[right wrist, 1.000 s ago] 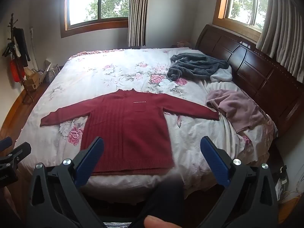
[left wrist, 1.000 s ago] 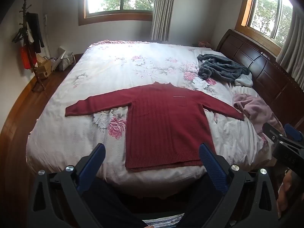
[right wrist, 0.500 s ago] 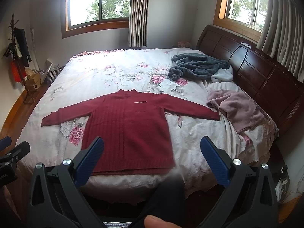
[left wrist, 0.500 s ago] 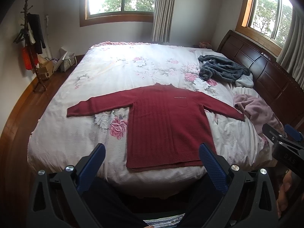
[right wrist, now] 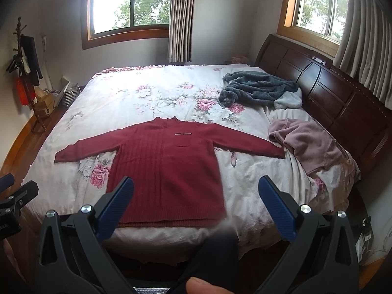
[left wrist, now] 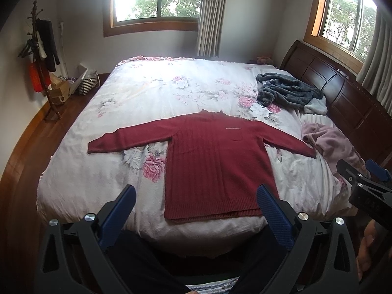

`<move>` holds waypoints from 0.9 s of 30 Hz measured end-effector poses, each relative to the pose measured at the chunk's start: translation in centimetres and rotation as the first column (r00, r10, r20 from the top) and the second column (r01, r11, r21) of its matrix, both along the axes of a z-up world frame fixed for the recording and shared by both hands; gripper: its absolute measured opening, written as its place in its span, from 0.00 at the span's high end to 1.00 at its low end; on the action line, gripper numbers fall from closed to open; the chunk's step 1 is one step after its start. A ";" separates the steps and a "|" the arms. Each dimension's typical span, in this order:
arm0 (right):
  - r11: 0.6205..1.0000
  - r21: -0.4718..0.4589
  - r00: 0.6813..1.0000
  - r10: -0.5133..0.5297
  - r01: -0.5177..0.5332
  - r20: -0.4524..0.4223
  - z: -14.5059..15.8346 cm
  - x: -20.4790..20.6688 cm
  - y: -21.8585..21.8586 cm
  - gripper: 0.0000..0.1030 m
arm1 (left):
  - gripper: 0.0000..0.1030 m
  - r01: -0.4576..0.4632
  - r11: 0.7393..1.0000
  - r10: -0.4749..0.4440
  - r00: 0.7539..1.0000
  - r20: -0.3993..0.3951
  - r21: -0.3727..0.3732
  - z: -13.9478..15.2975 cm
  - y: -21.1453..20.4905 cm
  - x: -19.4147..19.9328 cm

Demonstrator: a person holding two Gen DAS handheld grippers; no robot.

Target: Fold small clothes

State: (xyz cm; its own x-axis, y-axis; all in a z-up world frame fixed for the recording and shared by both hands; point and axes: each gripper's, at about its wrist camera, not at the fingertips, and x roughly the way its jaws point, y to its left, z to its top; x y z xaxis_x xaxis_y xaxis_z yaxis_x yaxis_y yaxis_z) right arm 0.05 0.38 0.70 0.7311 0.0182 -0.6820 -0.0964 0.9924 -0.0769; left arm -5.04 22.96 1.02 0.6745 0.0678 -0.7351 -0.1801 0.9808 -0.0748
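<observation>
A dark red knit sweater (left wrist: 215,161) (right wrist: 166,169) lies flat on the floral bed cover, sleeves spread to both sides, hem towards me. My left gripper (left wrist: 196,196) hangs open above the near bed edge, its blue pads wide apart with nothing between them. My right gripper (right wrist: 196,191) is likewise open and empty, held back from the hem. Each gripper shows at the edge of the other's view. Neither touches the sweater.
A grey fleece garment (left wrist: 286,93) (right wrist: 257,88) and a pink one (left wrist: 330,142) (right wrist: 308,144) lie crumpled near the wooden headboard (right wrist: 343,103) on the right. A coat rack (left wrist: 39,56) and a basket (left wrist: 85,83) stand on the floor at left. A person's dark-trousered legs (left wrist: 137,264) are below.
Both views have shifted slightly, with the bed and sweater sitting a little lower and nearer in frame. Both grippers stay open; the sweater has not moved.
</observation>
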 end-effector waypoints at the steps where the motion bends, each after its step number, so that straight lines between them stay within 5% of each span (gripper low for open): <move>1: 1.000 0.000 1.000 -0.001 0.001 0.002 0.0 -0.1 0.0 0.03 | 0.04 0.001 1.000 -0.001 1.000 0.001 0.003 -0.1 -0.1 -0.1; 27: 1.000 0.000 1.000 -0.003 0.003 0.007 -0.2 -0.2 0.0 0.03 | 0.04 -0.001 1.000 0.001 1.000 0.008 0.004 -0.2 -0.1 -0.2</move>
